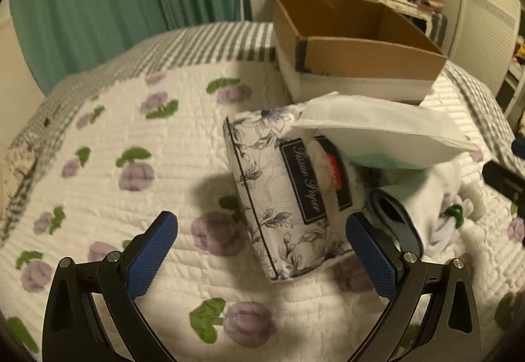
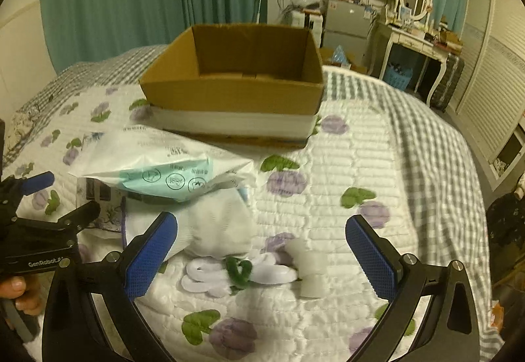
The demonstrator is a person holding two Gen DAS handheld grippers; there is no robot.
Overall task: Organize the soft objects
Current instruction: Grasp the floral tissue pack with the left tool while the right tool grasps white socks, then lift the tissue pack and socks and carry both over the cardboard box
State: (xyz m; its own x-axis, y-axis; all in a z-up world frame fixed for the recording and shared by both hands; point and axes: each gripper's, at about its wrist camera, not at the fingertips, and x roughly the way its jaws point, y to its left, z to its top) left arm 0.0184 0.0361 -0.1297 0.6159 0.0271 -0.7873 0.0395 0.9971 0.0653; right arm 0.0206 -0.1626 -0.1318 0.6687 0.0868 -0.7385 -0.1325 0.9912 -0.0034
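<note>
Both grippers were wide open, nothing held. Left gripper (image 1: 261, 250) hovered by the floral tissue pack (image 1: 279, 194); right gripper (image 2: 261, 250) over the white plush (image 2: 220, 227). Cardboard box (image 2: 229, 93) sat at 12 o'clock on the quilt (image 2: 361, 165).

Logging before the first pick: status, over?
Left claw open, facing floral tissue pack. Right claw open over white plush. Cardboard box empty, nothing yet stowed. Plastic packet lies atop the pile.
</note>
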